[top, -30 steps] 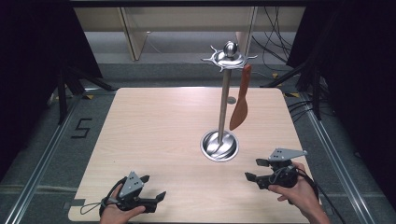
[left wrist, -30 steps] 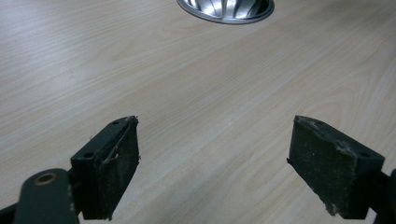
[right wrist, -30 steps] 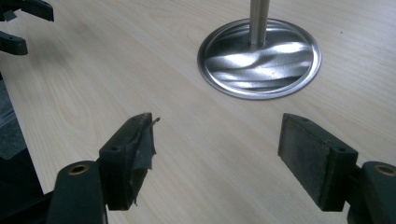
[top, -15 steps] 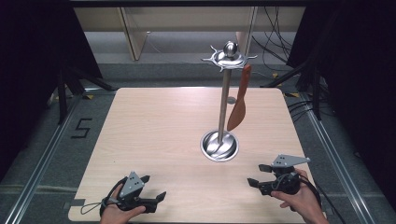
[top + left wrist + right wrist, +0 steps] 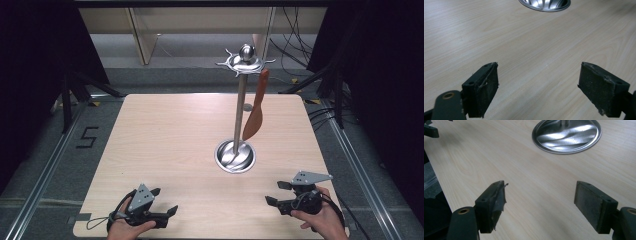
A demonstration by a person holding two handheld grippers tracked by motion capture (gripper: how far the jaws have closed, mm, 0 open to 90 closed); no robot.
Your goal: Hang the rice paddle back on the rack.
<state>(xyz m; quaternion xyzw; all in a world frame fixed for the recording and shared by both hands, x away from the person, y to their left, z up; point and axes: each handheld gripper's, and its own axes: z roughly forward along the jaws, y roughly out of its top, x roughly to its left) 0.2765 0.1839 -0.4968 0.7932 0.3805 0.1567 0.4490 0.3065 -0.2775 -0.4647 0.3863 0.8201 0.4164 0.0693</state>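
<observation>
A metal utensil stand (image 5: 240, 112) rises from a round shiny base (image 5: 235, 157) on the right half of the wooden table (image 5: 165, 140). An orange-brown spatula (image 5: 255, 110) hangs from the stand's crown (image 5: 245, 61). My left gripper (image 5: 165, 200) rests near the front left edge, held by a hand, its jaws wide apart over bare wood (image 5: 547, 87). My right gripper (image 5: 276, 193) sits near the front right edge, pointing left toward the base, open with nothing between its pads (image 5: 540, 205). The base shows ahead of each gripper (image 5: 544, 3) (image 5: 567, 135).
The table's front edge runs just under both hands. Dark curtains flank the table, and cables (image 5: 295, 47) lie on the floor behind it. A floor marking "5" (image 5: 86, 137) sits to the left. The left gripper's jaw tip (image 5: 430, 130) shows in the right gripper view's corner.
The right gripper has drawn back slightly toward the table's near edge. The left gripper, stand and spatula have stayed put.
</observation>
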